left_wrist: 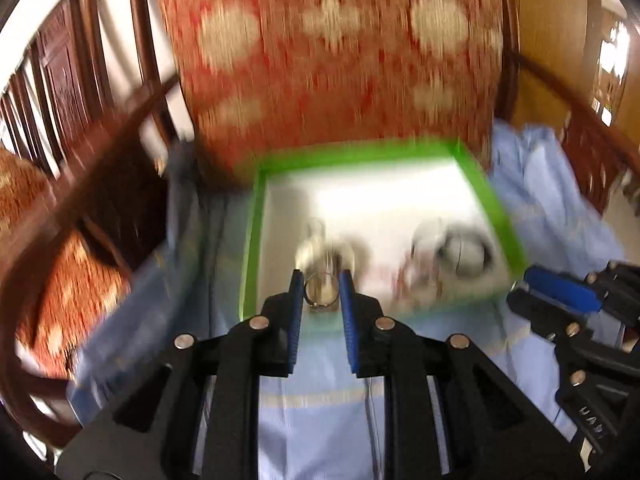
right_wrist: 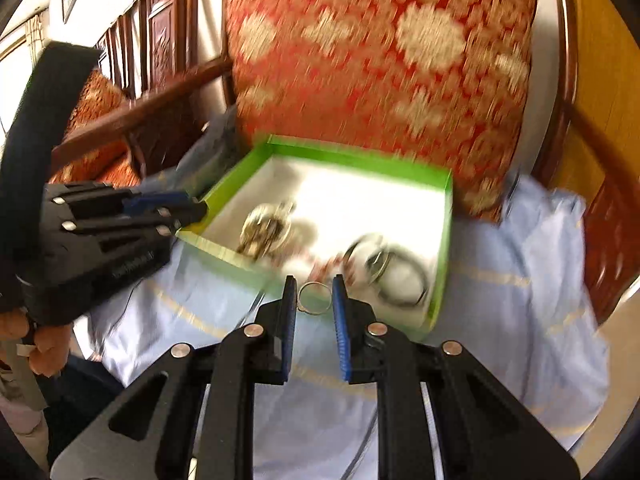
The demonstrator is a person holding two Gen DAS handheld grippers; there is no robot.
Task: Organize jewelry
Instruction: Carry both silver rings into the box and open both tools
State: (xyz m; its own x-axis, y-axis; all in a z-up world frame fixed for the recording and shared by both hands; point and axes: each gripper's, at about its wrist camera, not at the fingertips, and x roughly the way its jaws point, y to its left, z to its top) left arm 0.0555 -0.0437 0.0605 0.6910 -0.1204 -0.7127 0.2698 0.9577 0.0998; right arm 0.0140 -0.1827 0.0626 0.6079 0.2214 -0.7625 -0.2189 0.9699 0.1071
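Note:
A green-rimmed box with a white floor lies on a light blue cloth on a chair seat. It holds a pile of gold jewelry and some bangles. My left gripper is shut on a metal ring at the box's near edge. My right gripper is shut on a thin ring at the near edge of the box. Both views are blurred by motion.
A red and gold cushion stands right behind the box. Dark wooden armrests flank the seat. The blue cloth covers the seat around the box.

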